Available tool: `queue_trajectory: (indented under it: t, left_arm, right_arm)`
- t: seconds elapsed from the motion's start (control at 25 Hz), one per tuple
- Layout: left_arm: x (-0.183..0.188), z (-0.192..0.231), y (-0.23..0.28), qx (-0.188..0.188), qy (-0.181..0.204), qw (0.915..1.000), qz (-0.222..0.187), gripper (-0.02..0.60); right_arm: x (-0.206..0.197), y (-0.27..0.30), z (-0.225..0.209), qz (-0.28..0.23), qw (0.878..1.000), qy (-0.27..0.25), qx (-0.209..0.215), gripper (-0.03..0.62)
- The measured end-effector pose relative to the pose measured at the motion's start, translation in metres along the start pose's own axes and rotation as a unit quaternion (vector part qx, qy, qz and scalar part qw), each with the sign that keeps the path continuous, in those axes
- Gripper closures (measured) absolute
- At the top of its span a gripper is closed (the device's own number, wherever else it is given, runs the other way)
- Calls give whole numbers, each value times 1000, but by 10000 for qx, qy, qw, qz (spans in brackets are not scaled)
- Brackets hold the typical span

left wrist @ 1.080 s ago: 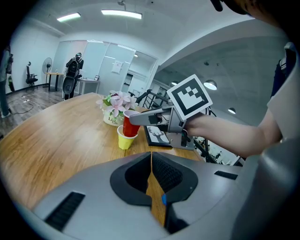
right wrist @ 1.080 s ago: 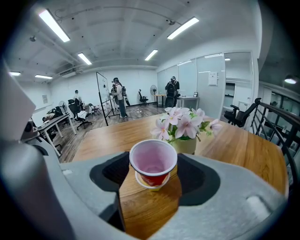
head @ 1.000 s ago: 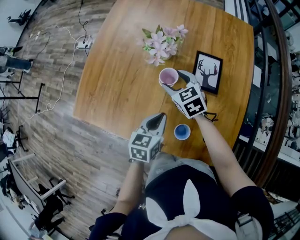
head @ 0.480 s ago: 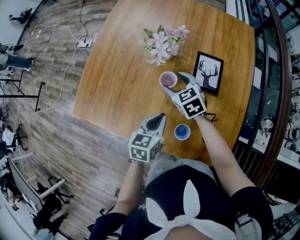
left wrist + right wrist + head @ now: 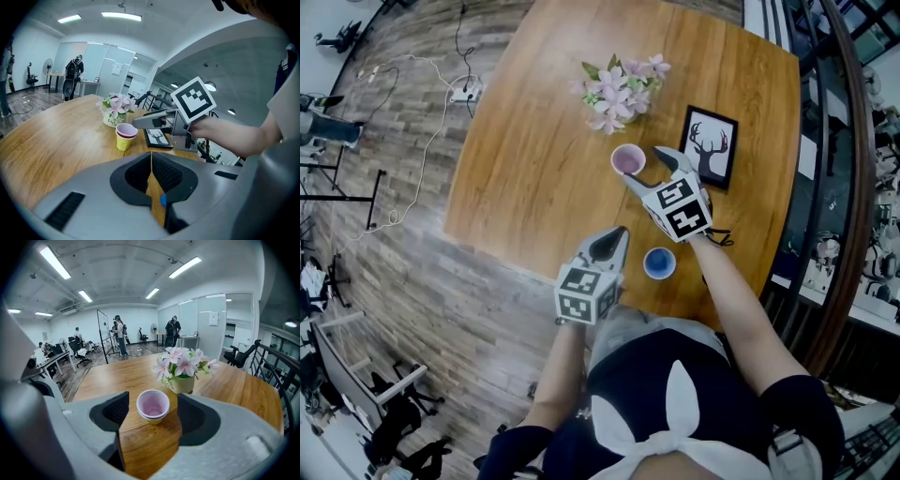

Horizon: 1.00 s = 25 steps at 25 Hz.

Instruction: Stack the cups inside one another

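**Right gripper open around the stack, blue cup apart**

On the wooden table (image 5: 516, 169), seen from the head view, a stack of cups (image 5: 628, 159) stands upright near the middle of the far half. In the left gripper view it shows as a pink cup nested in a red one, nested in a yellow one. From the stack, a pot of flowers (image 5: 619, 86) sits at 12 o'clock and a picture frame (image 5: 709, 147) with a deer on it (black on white) lies at 3 o'clock, both close by but not touching it.

The right gripper (image 5: 644, 165) reaches in from about 4 o'clock with its jaws spread wide. Its own view shows the stack standing at the mouth between the two pads, with bare table on either side, so nothing is grasped.

A single blue cup (image 5: 659, 263) stands alone between 5 and 6 o'clock from the stack, well apart from it, near the table's near edge and just beside the person's right forearm.

The left gripper (image 5: 613, 238) hangs at about 9 o'clock from the blue cup, over the table's near edge. Its jaws are pressed together, pad against pad, with nothing in them.
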State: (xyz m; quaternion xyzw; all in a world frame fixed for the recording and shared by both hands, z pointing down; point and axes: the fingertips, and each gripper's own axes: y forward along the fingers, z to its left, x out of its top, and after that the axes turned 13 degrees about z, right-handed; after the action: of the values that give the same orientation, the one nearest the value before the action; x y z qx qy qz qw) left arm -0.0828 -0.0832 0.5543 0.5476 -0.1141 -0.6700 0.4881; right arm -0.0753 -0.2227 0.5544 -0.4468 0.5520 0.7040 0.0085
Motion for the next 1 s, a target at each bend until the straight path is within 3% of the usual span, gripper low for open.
queue_trajectory:
  t: [0.48, 1.0]
  left_arm:
    - [-1, -15, -23, -15, 178, 9998, -77, 557]
    - [-10, -34, -43, -7, 373, 9991, -184, 557]
  right_arm:
    - [-20, -47, 28, -4, 10000, 33, -15, 275]
    - [-77, -89, 73, 131, 9991, 402, 47, 275]
